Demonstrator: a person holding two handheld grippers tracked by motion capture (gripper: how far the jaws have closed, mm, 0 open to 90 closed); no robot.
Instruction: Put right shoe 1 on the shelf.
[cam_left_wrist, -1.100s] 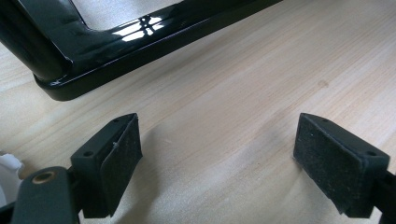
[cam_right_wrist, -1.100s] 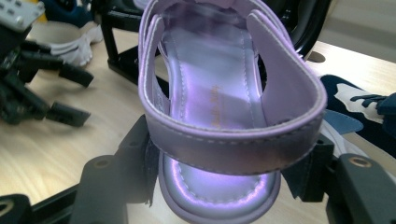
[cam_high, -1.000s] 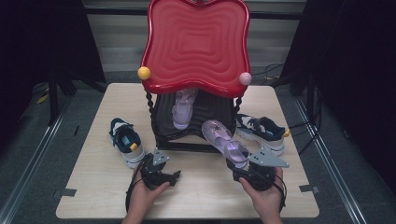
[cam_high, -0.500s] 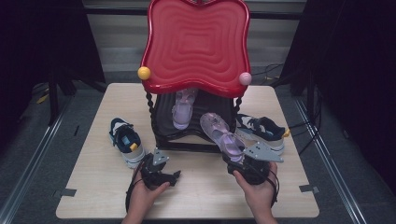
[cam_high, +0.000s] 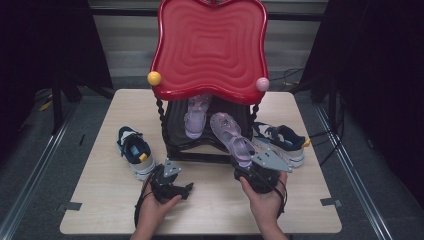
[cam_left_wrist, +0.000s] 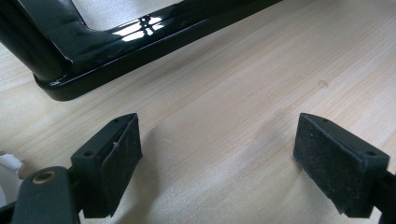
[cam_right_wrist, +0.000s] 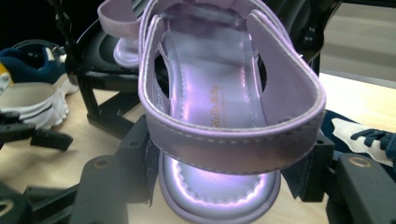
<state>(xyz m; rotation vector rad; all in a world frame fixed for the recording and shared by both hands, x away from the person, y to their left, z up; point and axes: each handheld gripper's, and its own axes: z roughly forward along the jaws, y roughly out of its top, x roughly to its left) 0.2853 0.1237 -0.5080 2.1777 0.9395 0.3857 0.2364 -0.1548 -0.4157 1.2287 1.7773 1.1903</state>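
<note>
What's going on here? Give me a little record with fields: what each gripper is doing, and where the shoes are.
left gripper: open, nothing between its jaws, low over the table
right gripper: shut on the heel of a purple sandal
second sandal: on the black rack under the red top
left sneaker: on the table, left of the rack
right sneaker: on the table, right of the rack

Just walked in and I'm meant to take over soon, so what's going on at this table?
A person is putting shoes on a small black rack under a red tray. The right tool grips a purple sandal by its heel end, toe pointing into the rack, where a matching sandal already sits. The left tool rests open on the table, holding nothing. Two navy sneakers wait on either side.
</note>
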